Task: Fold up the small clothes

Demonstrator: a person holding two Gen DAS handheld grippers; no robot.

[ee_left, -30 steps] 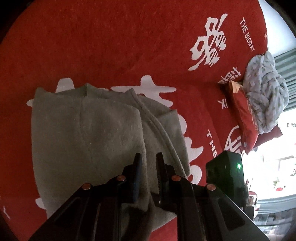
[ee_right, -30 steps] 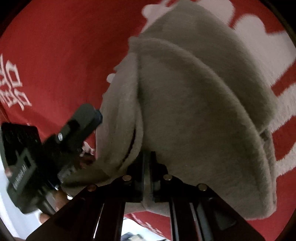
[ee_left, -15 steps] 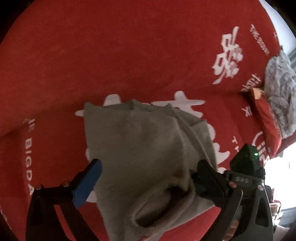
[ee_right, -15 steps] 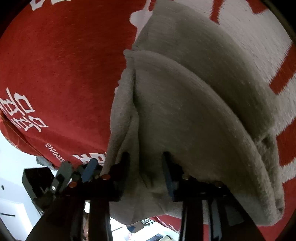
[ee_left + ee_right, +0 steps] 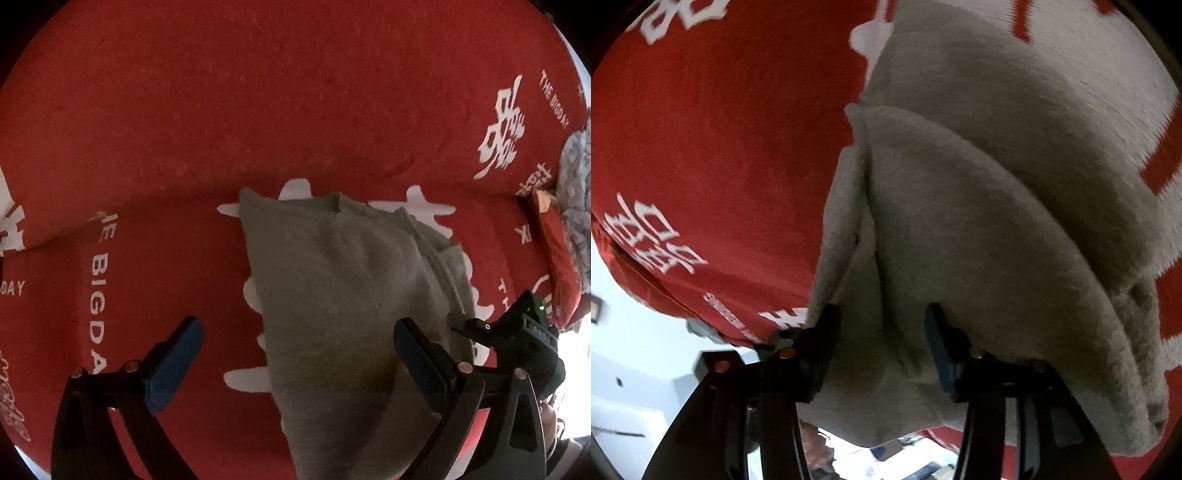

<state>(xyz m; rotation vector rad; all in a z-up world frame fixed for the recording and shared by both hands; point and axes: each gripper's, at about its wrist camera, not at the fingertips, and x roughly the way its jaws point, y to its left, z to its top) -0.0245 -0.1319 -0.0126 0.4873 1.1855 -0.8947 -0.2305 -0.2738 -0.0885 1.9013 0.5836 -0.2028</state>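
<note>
Lying folded on the red bedspread (image 5: pixel 258 110), the grey garment (image 5: pixel 332 295) is released. Left tool (image 5: pixel 295 354) gapes fully wide above it. Right tool (image 5: pixel 882 332) is opening, cloth loose between its jaws.

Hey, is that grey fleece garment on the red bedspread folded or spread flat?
Folded: the grey fleece garment lies doubled, layered edges stacked along its side.

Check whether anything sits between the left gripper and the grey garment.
Nothing visible does. The left gripper hangs open right over the grey garment on the red cover, with only open air between them.
</note>
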